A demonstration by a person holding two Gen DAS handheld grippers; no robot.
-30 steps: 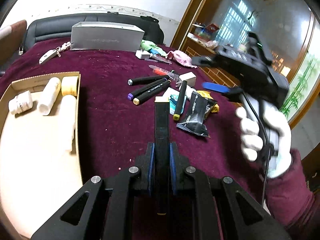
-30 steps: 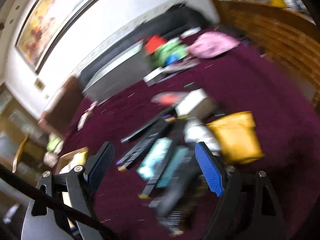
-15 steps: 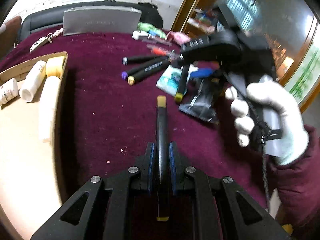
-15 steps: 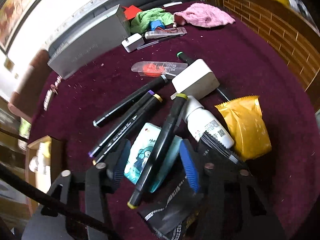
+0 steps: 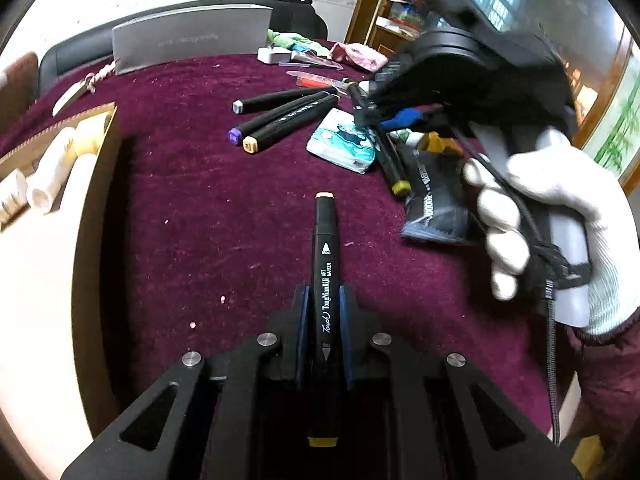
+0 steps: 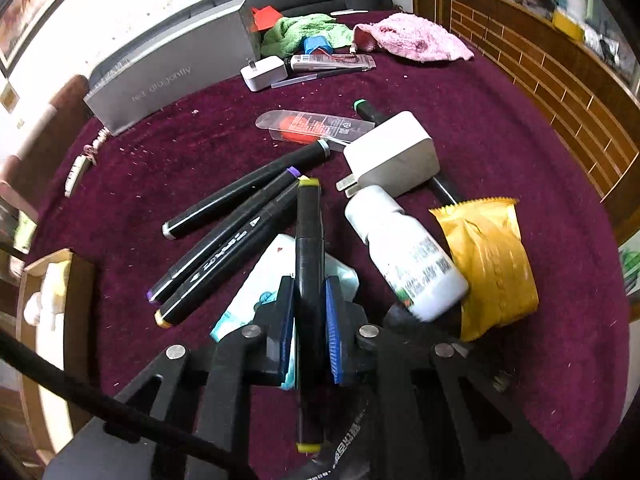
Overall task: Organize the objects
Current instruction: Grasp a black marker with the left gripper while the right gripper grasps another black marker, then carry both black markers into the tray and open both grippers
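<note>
Newly closed: right gripper (image 6: 308, 316), jaws just shut onto black yellow-capped marker (image 6: 309, 248) over teal packet (image 5: 345, 145), apparently for lifting; left gripper (image 5: 323, 312) pinching black orange-capped art marker (image 5: 325, 240) above maroon cloth (image 5: 224, 216), beside cardboard tray (image 5: 102, 184), presumably its destination.

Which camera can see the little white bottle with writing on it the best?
The right wrist view. There the white bottle lies whole and close, label showing, between the white plug and the yellow packet. In the left wrist view only a small white bit peeks out behind the right tongs, too hidden to be sure of.
</note>
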